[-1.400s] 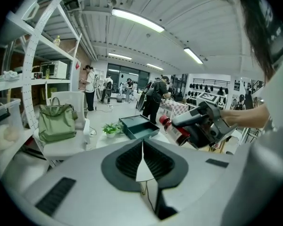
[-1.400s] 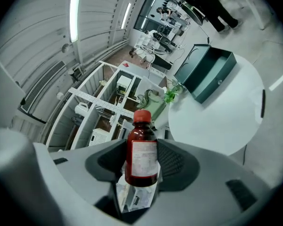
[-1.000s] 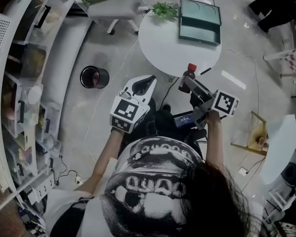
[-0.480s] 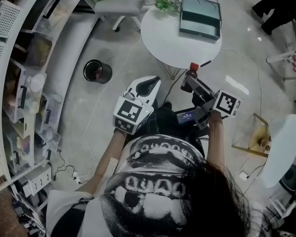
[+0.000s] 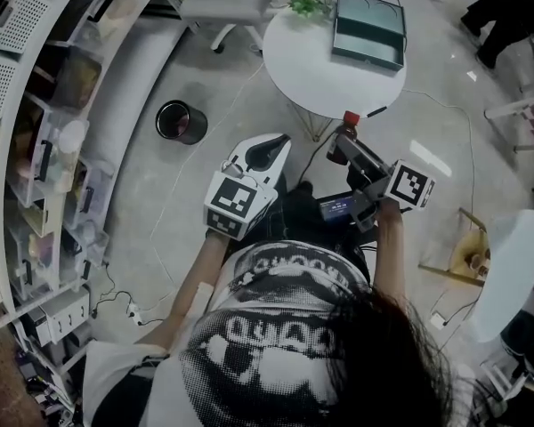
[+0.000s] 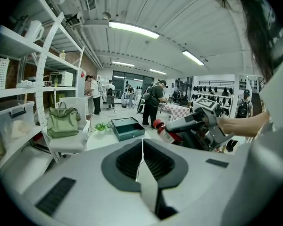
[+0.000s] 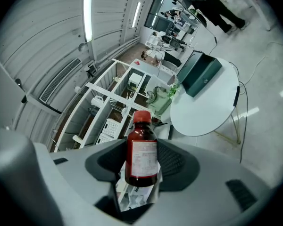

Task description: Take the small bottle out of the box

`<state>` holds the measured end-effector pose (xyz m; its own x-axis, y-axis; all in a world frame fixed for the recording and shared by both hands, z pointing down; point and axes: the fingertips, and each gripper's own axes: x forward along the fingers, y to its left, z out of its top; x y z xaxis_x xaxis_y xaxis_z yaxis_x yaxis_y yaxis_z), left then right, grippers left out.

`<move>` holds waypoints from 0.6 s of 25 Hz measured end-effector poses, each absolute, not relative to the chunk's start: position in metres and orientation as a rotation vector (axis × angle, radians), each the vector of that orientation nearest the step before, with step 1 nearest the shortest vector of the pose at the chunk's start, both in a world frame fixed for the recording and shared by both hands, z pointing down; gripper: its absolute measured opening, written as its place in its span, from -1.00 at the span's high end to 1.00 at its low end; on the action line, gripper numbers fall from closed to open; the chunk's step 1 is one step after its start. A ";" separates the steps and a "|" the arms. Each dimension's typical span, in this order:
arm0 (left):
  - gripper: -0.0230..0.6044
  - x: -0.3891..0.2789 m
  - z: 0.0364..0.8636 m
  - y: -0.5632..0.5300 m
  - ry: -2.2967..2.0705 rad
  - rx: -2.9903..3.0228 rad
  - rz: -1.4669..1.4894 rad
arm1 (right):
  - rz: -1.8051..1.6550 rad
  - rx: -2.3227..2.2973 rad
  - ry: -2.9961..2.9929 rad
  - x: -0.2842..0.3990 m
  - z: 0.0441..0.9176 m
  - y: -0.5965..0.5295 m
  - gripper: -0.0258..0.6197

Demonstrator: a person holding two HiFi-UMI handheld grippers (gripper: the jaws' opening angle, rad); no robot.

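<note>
A small brown bottle (image 5: 341,139) with a red cap and a white label is clamped upright between the jaws of my right gripper (image 5: 349,152), off the table and near my body. In the right gripper view the bottle (image 7: 141,155) fills the gap of the right gripper (image 7: 142,166). The dark green box (image 5: 368,28) stands open on the far side of the round white table (image 5: 316,69); the box (image 6: 127,127) also shows in the left gripper view. My left gripper (image 5: 265,148) hangs beside the right one, its jaws shut with nothing between them, as the left gripper (image 6: 141,150) shows.
A black bin (image 5: 181,121) stands on the floor to the left. White shelves (image 5: 36,105) with crates curve along the left. A chair (image 5: 222,3) with a green bag and a small plant (image 5: 307,5) are by the table's far edge. Cables cross the floor.
Both grippers keep their places and the bottle stays in the right one. The head view has shifted a little, so table and bin sit slightly lower and to the right.
</note>
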<state>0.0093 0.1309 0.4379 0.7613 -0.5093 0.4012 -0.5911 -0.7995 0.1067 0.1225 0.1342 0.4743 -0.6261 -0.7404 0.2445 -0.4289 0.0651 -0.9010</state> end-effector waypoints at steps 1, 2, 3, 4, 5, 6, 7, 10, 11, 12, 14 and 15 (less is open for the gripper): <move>0.88 0.008 0.438 0.132 -0.872 2.730 0.524 | -1.584 -1.176 2.070 0.121 0.474 0.135 0.28; 0.88 0.007 0.438 0.133 -0.878 2.727 0.524 | -1.584 -1.172 2.076 0.120 0.474 0.135 0.28; 0.88 0.005 0.438 0.133 -0.884 2.723 0.524 | -1.584 -1.168 2.082 0.118 0.474 0.136 0.28; 0.88 0.003 0.439 0.134 -0.891 2.720 0.522 | -1.585 -1.165 2.087 0.117 0.474 0.136 0.28; 0.88 0.002 0.439 0.134 -0.898 2.717 0.520 | -1.587 -1.163 2.090 0.116 0.475 0.137 0.28; 0.88 0.000 0.439 0.135 -0.904 2.714 0.517 | -1.591 -1.163 2.090 0.116 0.476 0.137 0.28; 0.88 -0.001 0.440 0.136 -0.909 2.712 0.516 | -1.594 -1.165 2.091 0.115 0.476 0.138 0.28; 0.88 -0.003 0.441 0.139 -0.921 2.708 0.513 | -1.591 -1.162 2.102 0.114 0.476 0.140 0.28; 0.88 -0.003 0.440 0.140 -0.925 2.708 0.510 | -1.591 -1.162 2.106 0.114 0.475 0.140 0.28; 0.88 -0.004 0.439 0.141 -0.928 2.708 0.507 | -1.591 -1.165 2.109 0.114 0.475 0.141 0.28; 0.88 -0.003 0.439 0.144 -0.929 2.709 0.504 | -1.593 -1.169 2.112 0.115 0.476 0.143 0.28; 0.88 -0.003 0.439 0.145 -0.928 2.708 0.505 | -1.594 -1.169 2.111 0.115 0.476 0.144 0.28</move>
